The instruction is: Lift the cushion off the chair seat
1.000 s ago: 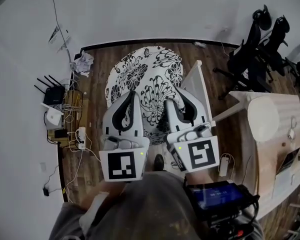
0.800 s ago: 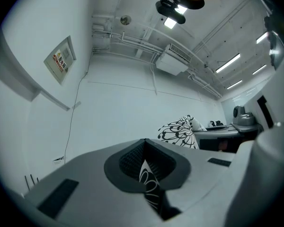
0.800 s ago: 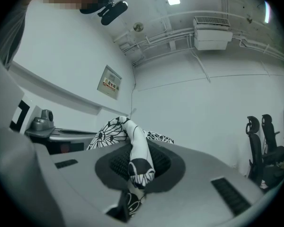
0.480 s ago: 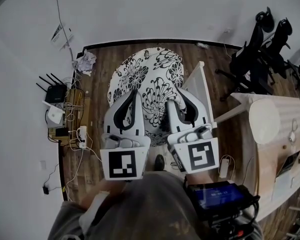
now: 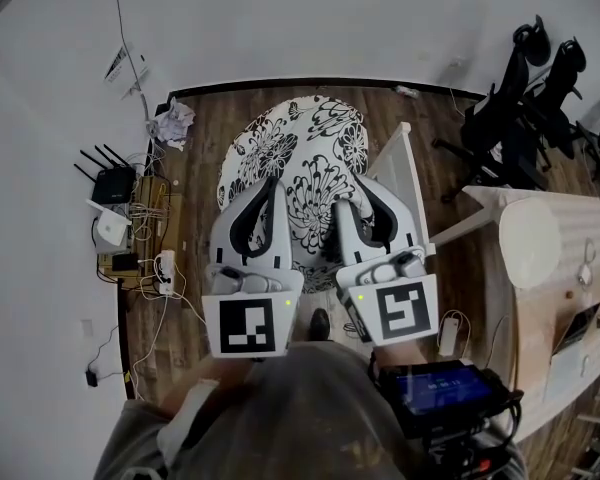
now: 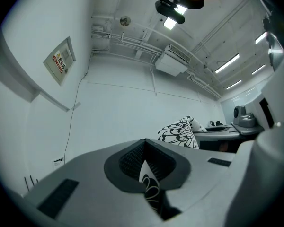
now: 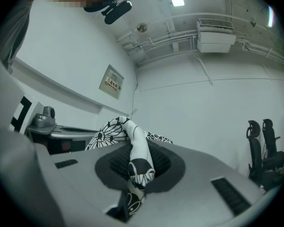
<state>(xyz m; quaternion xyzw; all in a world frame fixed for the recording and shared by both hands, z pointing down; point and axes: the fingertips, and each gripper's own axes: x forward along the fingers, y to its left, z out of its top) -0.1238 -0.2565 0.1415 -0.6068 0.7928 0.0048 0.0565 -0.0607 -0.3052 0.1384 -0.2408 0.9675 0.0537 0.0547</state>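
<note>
**Cushion pinched in both claws**

I've got the left claw (image 5: 272,190) and the right claw (image 5: 358,190) each clamped on the near edge of the flowered cushion (image 5: 300,143). The cushion spreads away from them, above the wooden floor (image 5: 195,183). The white chair (image 5: 398,173) is just to its right.

— Can any print be read here?
— None can be made out. A wall notice (image 6: 60,60) with reddish print is seen high on the white wall, but the print is too small to be read.
— And the cubes?
— On the cubes of the left hand-held gripper (image 5: 271,188) and the right hand-held gripper (image 5: 364,184), only black-and-white square patterns are carried, not letters or numbers.
— The screen?
— A lit blue screen (image 5: 442,388) is shown low in the head view, and its characters are blurred. A small label (image 6: 58,161) low on the wall is likewise illegible.
</note>
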